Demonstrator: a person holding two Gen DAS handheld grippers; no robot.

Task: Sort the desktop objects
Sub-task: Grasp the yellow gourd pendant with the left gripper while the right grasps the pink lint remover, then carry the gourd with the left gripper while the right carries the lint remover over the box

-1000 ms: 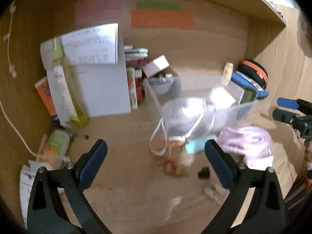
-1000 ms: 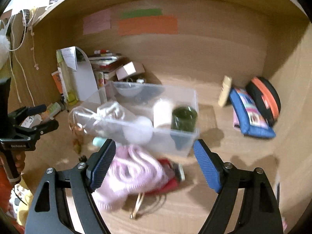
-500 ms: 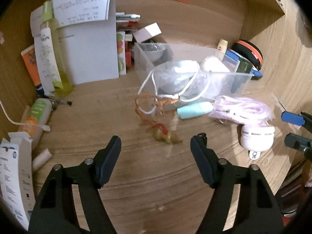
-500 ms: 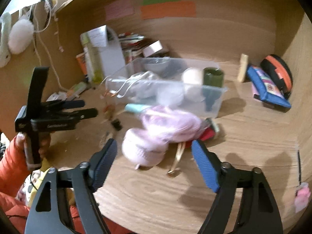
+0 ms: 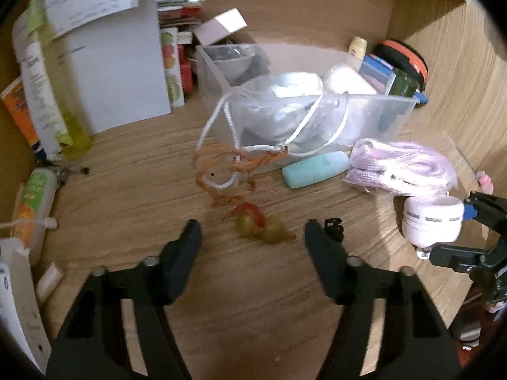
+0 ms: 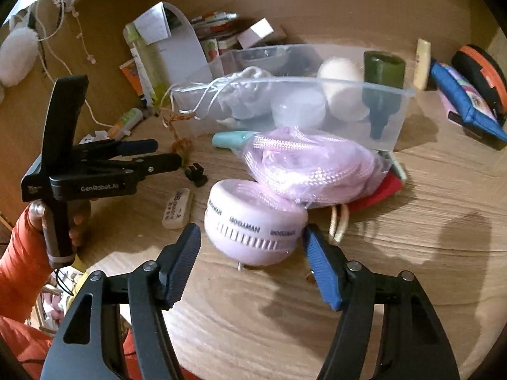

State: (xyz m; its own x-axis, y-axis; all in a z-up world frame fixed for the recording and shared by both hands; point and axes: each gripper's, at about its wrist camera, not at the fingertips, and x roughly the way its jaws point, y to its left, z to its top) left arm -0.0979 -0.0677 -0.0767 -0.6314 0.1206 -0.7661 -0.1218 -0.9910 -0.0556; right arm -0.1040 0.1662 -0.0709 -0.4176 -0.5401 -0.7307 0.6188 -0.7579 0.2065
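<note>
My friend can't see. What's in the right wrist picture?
The open right gripper sits around a round lilac gadget on a wooden desk. Behind are a bag of pink cord and a clear bin; the left gripper is at left.

Clear plastic bin (image 6: 393, 117), upright on the tabletop (image 6: 412, 253), holding a dark green jar (image 6: 384, 69) and white containers. Before it lie a bagged pink cord (image 6: 313, 171), a round lilac case (image 6: 253, 228), a teal tube (image 5: 313, 169) and a green-and-red charm (image 5: 263, 228).
</note>
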